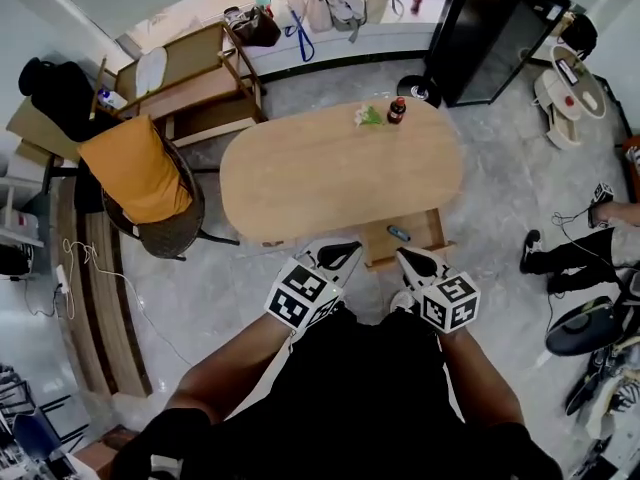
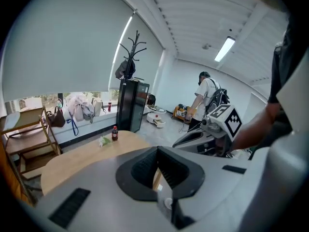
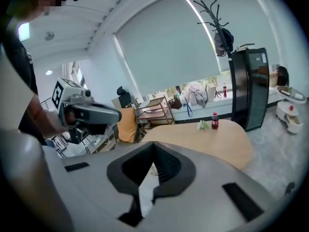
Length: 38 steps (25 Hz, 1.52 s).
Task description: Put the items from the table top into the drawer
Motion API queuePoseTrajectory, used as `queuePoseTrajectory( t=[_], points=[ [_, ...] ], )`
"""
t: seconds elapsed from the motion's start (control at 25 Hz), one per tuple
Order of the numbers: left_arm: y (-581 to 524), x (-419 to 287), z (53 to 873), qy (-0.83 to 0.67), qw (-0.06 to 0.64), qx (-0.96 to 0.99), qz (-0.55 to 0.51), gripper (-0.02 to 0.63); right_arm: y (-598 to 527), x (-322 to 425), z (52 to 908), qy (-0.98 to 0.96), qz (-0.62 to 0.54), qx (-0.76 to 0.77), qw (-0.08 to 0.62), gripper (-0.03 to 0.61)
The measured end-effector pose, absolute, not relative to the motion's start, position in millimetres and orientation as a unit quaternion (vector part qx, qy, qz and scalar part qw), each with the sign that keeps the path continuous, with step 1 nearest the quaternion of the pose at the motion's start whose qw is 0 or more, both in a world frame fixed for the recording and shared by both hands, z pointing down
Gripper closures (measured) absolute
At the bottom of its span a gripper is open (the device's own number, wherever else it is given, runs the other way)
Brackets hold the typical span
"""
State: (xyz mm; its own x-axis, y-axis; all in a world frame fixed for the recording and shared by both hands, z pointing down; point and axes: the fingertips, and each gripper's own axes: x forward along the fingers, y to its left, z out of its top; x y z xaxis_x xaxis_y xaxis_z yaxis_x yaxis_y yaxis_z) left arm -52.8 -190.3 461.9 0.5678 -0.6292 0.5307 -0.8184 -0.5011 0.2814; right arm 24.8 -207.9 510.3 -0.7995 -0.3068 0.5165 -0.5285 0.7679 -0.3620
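On the far end of the oval wooden table stand a small dark bottle with a red cap and, beside it, a green-and-white packet. The bottle and the packet also show in the left gripper view. Under the table's near edge a wooden drawer stands pulled out, with a small blue item inside. My left gripper and right gripper hover side by side in front of the table, well short of the bottle. Both are shut with nothing between the jaws.
A wicker chair with an orange cushion stands left of the table, and a wooden shelf unit stands behind it. A black fridge is at the back right. One person stands by the fridge; another's legs show at right.
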Motion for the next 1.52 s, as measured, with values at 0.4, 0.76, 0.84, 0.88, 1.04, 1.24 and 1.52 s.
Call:
queuePoseTrajectory(
  t=[0.4,0.76,0.84,0.88,1.04,1.24,1.52],
  points=[
    [-151.7,-0.3,397.8,-0.467,0.226,0.848,0.109,0.612,-172.8,74.8,379.2,-0.955,0.168,0.213,0.116,0.575],
    [-86.1,95.0,367.3,-0.499,0.217,0.836,0.065,0.612,-98.1,173.4,350.8,-0.966,0.146,0.199,0.080,0.575],
    [-63.1,116.4,370.7,-0.504,0.223,0.832,0.064,0.612,-76.9,191.8,359.3,-0.967,0.154,0.187,0.082,0.575],
    [-51.7,124.9,372.5,-0.507,0.225,0.830,0.065,0.612,-67.3,199.5,363.6,-0.967,0.157,0.181,0.085,0.575],
    [-12.8,142.1,378.5,-0.520,0.229,0.819,0.079,0.612,-38.4,220.8,374.9,-0.967,0.168,0.167,0.093,0.575],
    [11.6,140.7,368.0,-0.525,0.216,0.818,0.091,0.612,-7.9,224.0,367.2,-0.968,0.166,0.167,0.085,0.575],
    [22.9,132.9,348.6,-0.492,0.188,0.844,0.100,0.612,21.4,198.1,374.5,-0.962,0.174,0.193,0.079,0.575]
  ],
)
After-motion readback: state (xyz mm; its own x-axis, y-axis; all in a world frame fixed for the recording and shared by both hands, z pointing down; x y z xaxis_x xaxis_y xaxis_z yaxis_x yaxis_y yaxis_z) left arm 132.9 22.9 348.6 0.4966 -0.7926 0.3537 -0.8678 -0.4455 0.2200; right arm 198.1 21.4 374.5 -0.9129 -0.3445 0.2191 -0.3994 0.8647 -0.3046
